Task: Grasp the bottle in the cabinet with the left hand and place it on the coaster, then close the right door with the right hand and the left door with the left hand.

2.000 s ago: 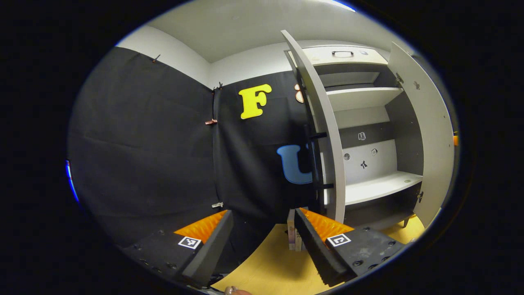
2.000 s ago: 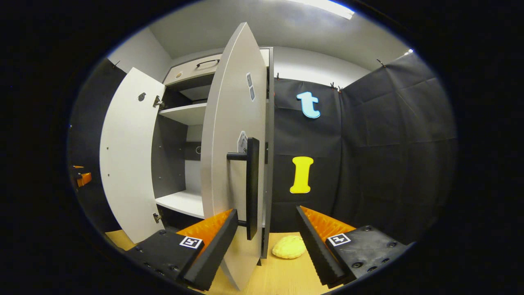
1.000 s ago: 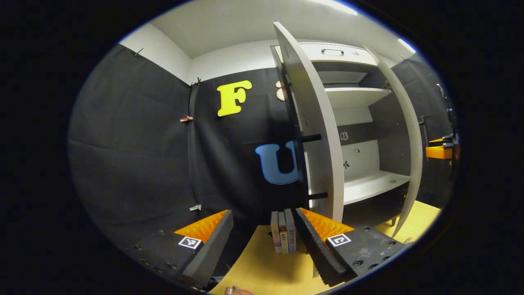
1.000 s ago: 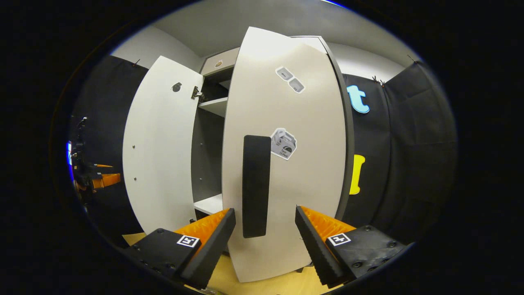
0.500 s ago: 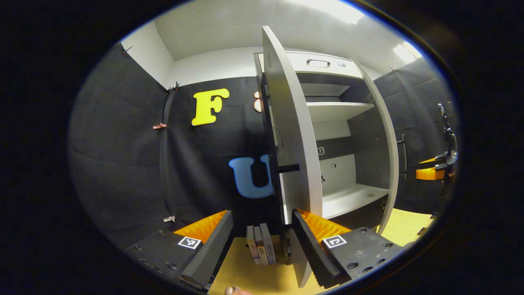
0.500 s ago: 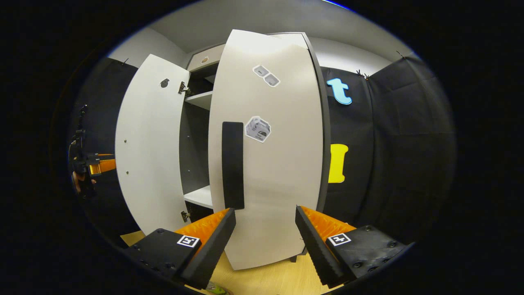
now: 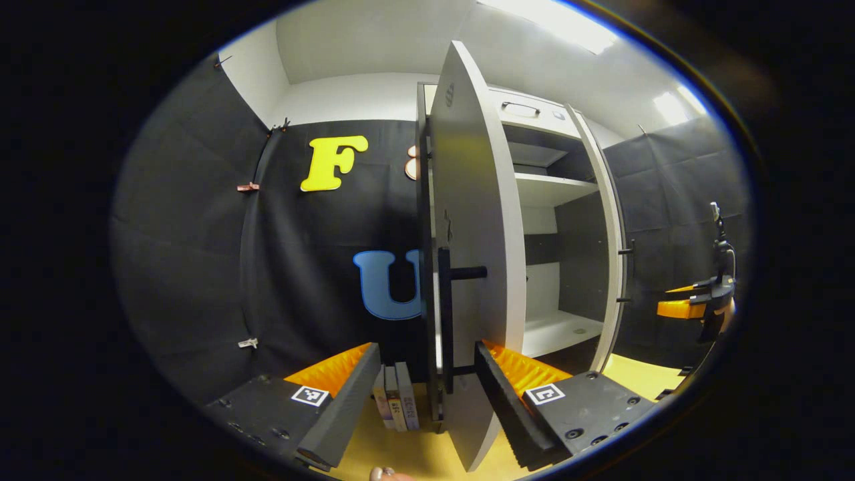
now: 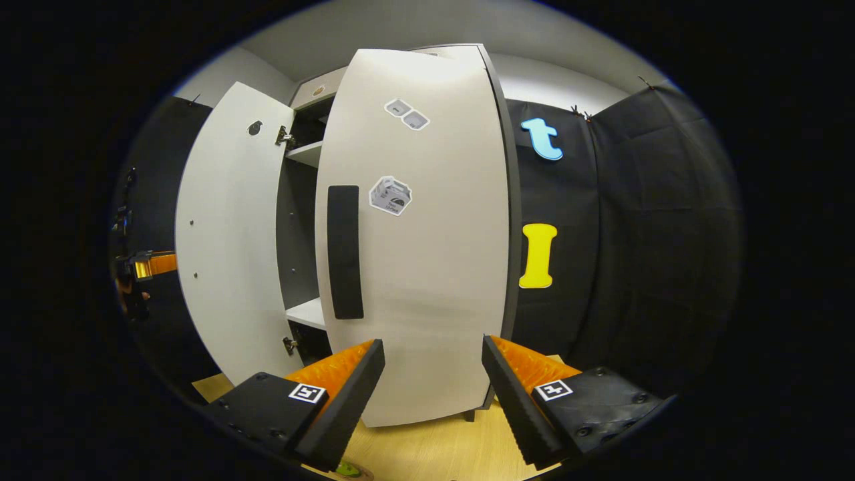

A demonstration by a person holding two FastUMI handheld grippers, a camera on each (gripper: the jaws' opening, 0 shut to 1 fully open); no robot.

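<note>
Since half a second ago the right door (image 8: 417,234) has swung further toward the cabinet (image 7: 564,194), and in the right gripper view I now see its outer face nearly square-on, its dark handle (image 8: 345,252) turned flat toward me. On my other side, the left door (image 7: 475,254) has come round so that its edge and its handle (image 7: 446,314) now sit between my fingers.

My right gripper (image 8: 433,394) has its jaws apart and holds nothing; the door's lower edge stands just beyond the tips, though I cannot tell if a finger touches it. My left gripper (image 7: 427,394) is likewise spread wide and empty, one finger on either side of the left door's edge, near it but not pinching.

Further out, the shelves (image 7: 558,331) I can see look bare, so I judge the bottle has already gone to the coaster; neither of them can I place from here. A few books (image 7: 395,405) stand on the wooden table (image 8: 434,454) just left of the left door's foot. My right gripper also shows far off in the left gripper view (image 7: 695,306), clear of the door.

I take the step in hand to be the right door's closing, nearly done, with a narrow gap left at the hinge side. Next I should press that door fully home, then push the left door shut from its outer face, keeping my fingers out of the closing seam.
</note>
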